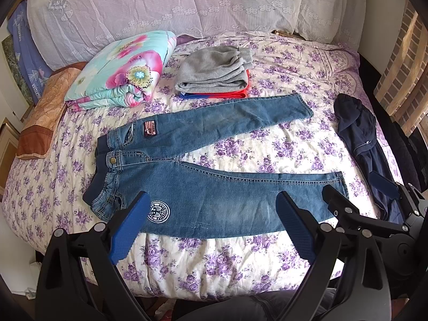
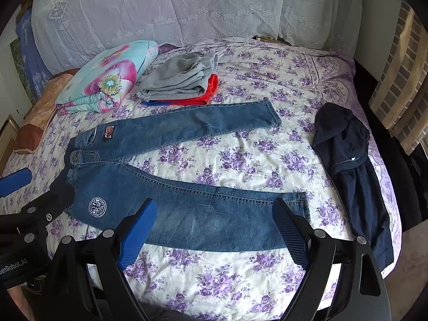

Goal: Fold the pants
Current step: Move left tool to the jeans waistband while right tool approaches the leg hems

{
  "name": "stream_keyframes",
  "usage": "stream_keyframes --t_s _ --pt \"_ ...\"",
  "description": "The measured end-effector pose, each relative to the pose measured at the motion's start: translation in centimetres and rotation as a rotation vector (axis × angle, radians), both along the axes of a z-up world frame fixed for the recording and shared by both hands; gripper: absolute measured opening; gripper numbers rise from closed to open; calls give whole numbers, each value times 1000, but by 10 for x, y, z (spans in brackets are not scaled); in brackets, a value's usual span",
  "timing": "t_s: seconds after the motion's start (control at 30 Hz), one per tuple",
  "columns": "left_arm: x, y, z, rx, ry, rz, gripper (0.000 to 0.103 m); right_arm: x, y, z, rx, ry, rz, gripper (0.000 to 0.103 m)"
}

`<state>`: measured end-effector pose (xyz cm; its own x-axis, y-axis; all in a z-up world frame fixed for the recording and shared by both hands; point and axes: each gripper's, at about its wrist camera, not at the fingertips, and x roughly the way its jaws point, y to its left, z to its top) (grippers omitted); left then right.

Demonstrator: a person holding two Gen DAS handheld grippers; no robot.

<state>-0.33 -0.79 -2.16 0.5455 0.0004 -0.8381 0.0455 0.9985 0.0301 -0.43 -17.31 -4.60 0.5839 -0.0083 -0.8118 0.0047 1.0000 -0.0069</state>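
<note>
Left gripper [image 1: 214, 230] and right gripper [image 2: 215, 234] both hang with jaws spread wide, holding nothing, above the near leg of the jeans [image 1: 214, 179], which lie flat, legs splayed, on the floral bedspread [image 1: 240, 262]; folded grey clothes [image 1: 214, 69] sit beyond

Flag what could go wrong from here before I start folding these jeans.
1. The jeans lie with legs splayed apart; folding one leg over may leave the hems misaligned.
2. The far leg ends close to the folded clothes stack; a sweep there might disturb it.
3. The left gripper and right gripper, both with jaws open, hover close together over the near leg and could collide. The dark garment beside the hem could also snag.
</note>
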Motion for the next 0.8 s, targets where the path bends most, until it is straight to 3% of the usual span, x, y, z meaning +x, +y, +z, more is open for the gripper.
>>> stream_keyframes --t_s 0.27,0.43,0.63,0.8 --pt "2 13 -7 -27 28 27 92 2 -3 -7 8 12 -1 88" --pt "15 99 -46 -202 159 227 92 14 -28 -32 82 86 -72 89" --pt "12 224 -121 -279 339 563 92 23 -46 -79 77 264 -126 89" --pt "32 287 -181 -396 438 665 92 32 -39 -95 89 339 -117 89"
